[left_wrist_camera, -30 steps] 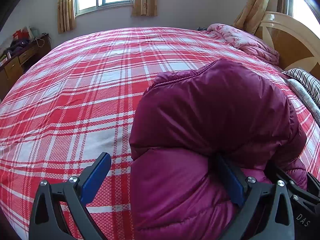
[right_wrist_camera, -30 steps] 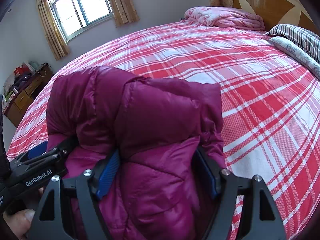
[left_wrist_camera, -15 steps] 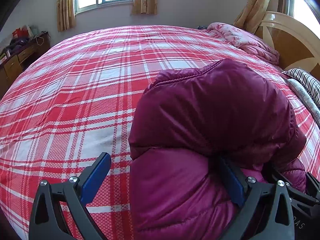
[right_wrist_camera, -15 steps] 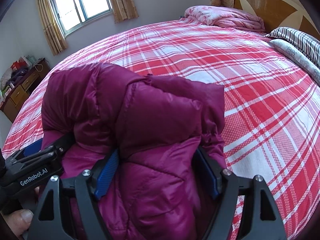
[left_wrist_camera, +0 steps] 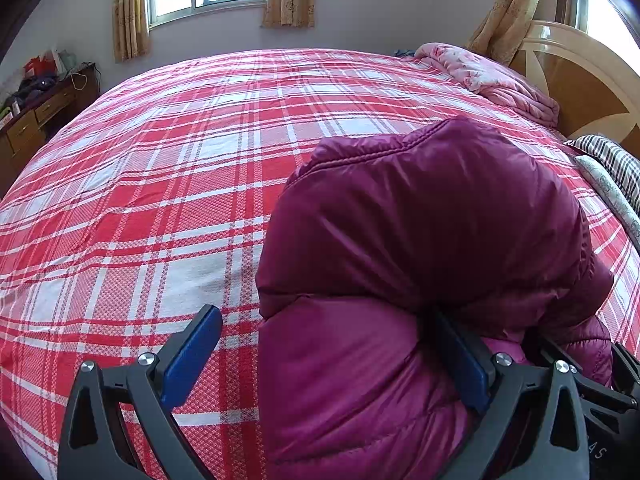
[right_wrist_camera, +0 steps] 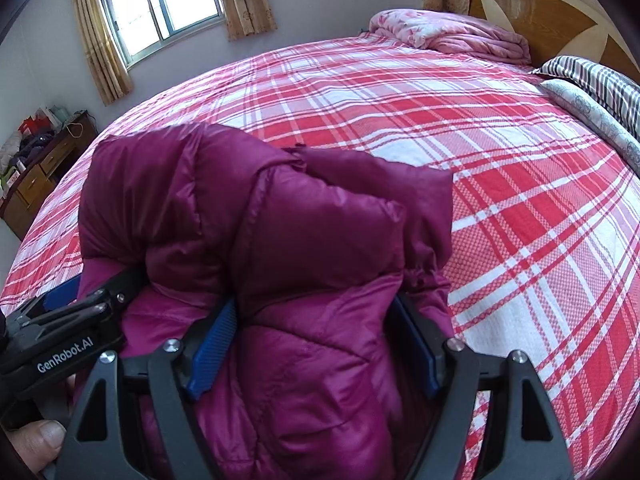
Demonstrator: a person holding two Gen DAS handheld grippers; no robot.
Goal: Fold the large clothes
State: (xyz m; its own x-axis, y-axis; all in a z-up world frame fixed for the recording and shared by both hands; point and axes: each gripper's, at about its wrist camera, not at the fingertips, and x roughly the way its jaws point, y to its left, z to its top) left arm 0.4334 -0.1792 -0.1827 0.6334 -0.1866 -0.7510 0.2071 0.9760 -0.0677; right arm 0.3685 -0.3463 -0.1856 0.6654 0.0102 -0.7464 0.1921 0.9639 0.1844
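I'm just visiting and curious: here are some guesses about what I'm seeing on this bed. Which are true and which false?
1. The puffy jacket is dark purple-red. True.
2. The bedspread is plain blue. False: it is a red and white plaid.
3. In the right wrist view, the right gripper has a thick fold of the jacket between its fingers. True.
4. In the left wrist view, both blue pads of the left gripper press on the jacket. False: the left pad stands clear over the bedspread.
5. A pink quilt lies bundled near the headboard. True.
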